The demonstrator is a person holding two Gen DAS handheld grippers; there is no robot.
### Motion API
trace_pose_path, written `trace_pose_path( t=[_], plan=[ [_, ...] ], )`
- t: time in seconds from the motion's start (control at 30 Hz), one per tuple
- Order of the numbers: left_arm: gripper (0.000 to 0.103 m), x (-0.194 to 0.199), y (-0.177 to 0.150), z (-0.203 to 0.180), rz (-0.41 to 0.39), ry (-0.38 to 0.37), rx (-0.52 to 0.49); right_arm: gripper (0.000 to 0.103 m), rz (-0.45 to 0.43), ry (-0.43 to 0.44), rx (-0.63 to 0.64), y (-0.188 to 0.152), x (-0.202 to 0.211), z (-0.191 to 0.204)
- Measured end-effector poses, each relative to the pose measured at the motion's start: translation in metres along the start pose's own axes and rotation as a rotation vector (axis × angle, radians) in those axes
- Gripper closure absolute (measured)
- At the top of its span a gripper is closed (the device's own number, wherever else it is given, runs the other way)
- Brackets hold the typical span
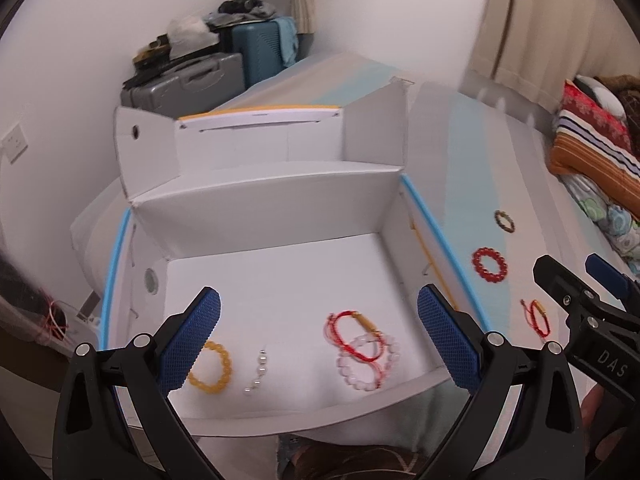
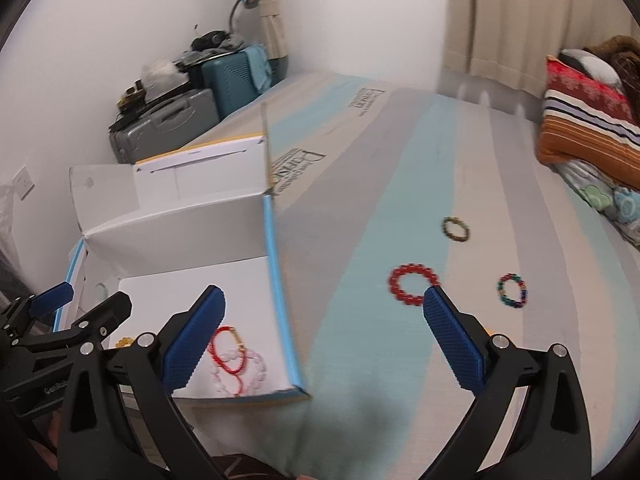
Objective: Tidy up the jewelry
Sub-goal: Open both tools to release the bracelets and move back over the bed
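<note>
A white cardboard box [image 1: 272, 208] with a blue rim lies open on the striped bed. Inside it lie a yellow bead bracelet [image 1: 212, 366], a short pearl string [image 1: 258, 372], and a red cord bracelet [image 1: 352, 332] on top of a pink bead bracelet [image 1: 368, 360]. My left gripper [image 1: 318, 300] hangs open above them, with nothing between its pads. On the bed to the right of the box are a red bead bracelet [image 2: 412, 283], a brown one [image 2: 456, 230], a multicoloured one [image 2: 512, 290] and a red cord bracelet [image 1: 538, 316]. My right gripper [image 2: 323, 296] stands open and empty over the bed.
The box's flaps [image 1: 144, 152] stand up at the back. Grey and teal suitcases [image 2: 168, 120] with clutter on top sit in the corner by the wall. Folded striped blankets [image 2: 584, 128] lie at the bed's right side, under a curtain [image 2: 532, 12].
</note>
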State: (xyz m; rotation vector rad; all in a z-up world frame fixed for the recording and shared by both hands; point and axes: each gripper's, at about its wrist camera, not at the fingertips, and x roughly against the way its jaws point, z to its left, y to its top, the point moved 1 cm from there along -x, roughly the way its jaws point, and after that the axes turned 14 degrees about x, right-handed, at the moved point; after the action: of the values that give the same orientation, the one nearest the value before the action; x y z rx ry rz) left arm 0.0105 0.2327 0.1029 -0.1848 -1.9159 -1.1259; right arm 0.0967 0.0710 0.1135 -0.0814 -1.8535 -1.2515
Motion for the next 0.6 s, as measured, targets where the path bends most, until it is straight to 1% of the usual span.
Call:
trace_pose_path(
  t=[0.33, 0.6],
  plan=[
    [0.006, 0.004, -0.011, -0.053, -0.001, -0.037, -0.073, 0.008, 0.005, -0.056, -0.062, -0.021, 0.015, -0.055],
    [0.006, -0.002, -0.022, -0.093, 0.010, -0.070, -0.113, 0.008, 0.029, -0.110, -0.114, -0.047, 0.021, -0.100]
  ],
)
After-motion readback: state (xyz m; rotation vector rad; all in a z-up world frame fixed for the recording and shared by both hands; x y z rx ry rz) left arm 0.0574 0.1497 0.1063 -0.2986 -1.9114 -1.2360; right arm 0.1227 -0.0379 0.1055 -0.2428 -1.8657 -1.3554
